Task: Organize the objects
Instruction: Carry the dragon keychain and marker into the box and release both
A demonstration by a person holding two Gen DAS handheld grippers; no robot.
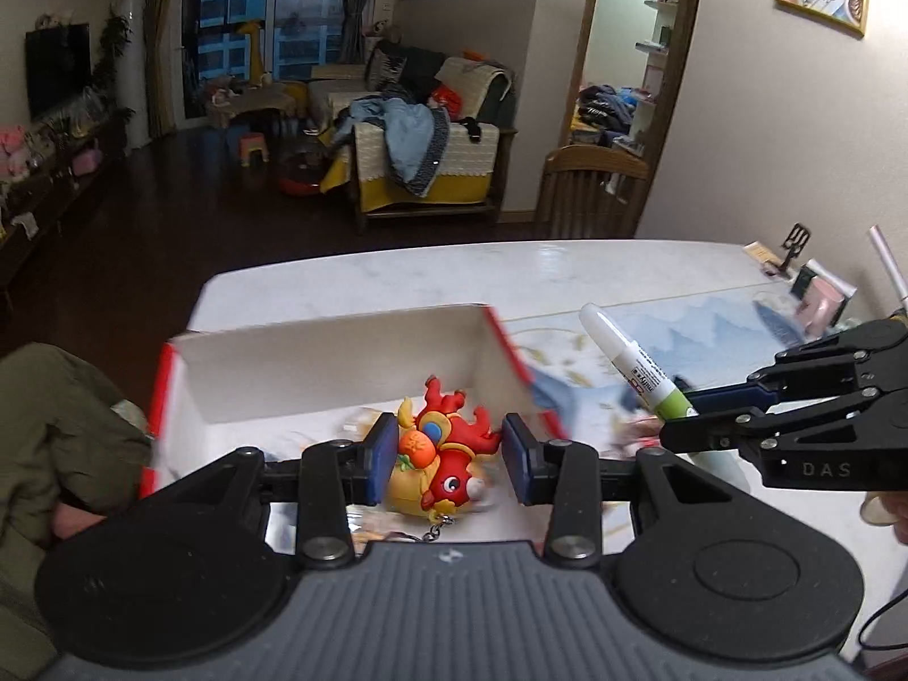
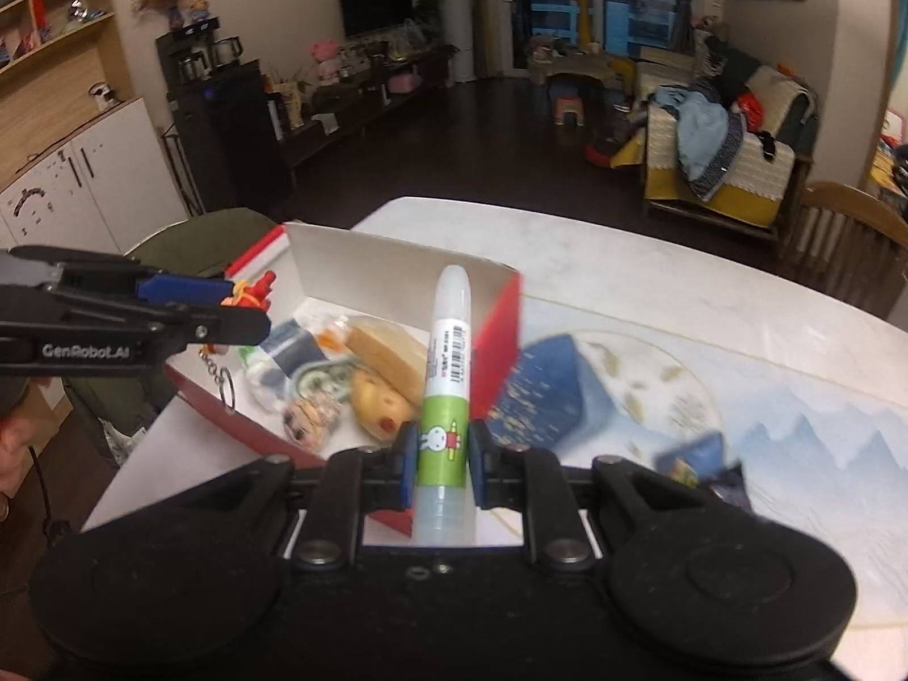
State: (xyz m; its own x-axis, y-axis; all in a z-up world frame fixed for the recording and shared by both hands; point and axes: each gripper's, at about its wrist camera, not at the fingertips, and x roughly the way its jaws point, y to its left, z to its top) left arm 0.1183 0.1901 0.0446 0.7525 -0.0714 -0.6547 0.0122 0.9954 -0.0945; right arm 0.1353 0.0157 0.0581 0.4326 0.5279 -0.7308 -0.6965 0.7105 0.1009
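Both grippers are loaded: the left gripper [image 1: 447, 458] is clamped on a red dragon keychain [image 1: 448, 448] above the open red-and-white box [image 1: 318, 363], while the right gripper [image 2: 441, 468] grips a green-labelled glue stick [image 2: 447, 397] upright just beside the box's near corner, over the white table [image 2: 652, 278].

A white bench [image 1: 397, 272] fills the lower frame; on it sit an open cardboard box [image 1: 340, 363] at left and a blue-patterned mat [image 2: 794, 431] at right.

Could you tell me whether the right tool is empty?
No, the right tool is clamped on a glue stick with a green label.
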